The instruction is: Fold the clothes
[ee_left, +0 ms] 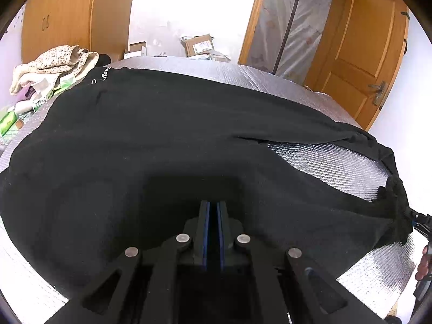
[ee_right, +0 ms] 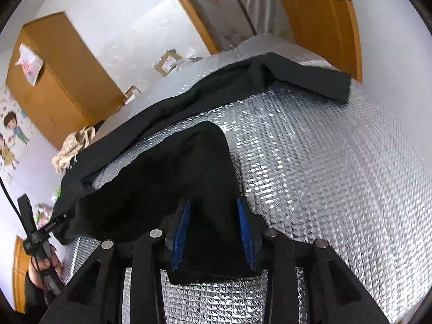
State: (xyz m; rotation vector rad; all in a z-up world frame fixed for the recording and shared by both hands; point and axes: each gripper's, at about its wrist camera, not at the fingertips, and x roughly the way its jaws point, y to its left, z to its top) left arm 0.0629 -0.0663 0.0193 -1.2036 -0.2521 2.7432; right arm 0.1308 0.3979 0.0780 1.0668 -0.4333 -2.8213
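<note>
Left wrist view: I look across a table covered in silver quilted foil (ee_left: 337, 159), with black trousers (ee_left: 151, 140) spread wide over most of it. My left claw (ee_left: 213, 205) has its blue-padded fingers pressed nearly together; dark cloth lies right at the tips, but I cannot tell whether any of it is pinched between them. The waistband end with white lettering lies toward the far left, just beside a heap of cream floral cloth (ee_left: 56, 62) and some green and white boxes (ee_left: 16, 118) at the table's left edge. Beyond the table stand a wooden wardrobe (ee_left: 62, 13), a white wall, cardboard boxes (ee_left: 198, 44) on the floor and a wooden door (ee_left: 361, 51) beside a plastic-sheeted doorway.

From the right wrist, my right claw (ee_right: 213, 229) stands wide open, fingers apart, with the end of one trouser leg lying between them, unclamped. The other leg runs along the table's far side, its hem (ee_right: 343, 86) near the far corner. To the right of my open fingers the foil lies bare and broad out to the table edge. At the left edge my other hand (ee_right: 46, 264) grips its handle close to the cloth.
</note>
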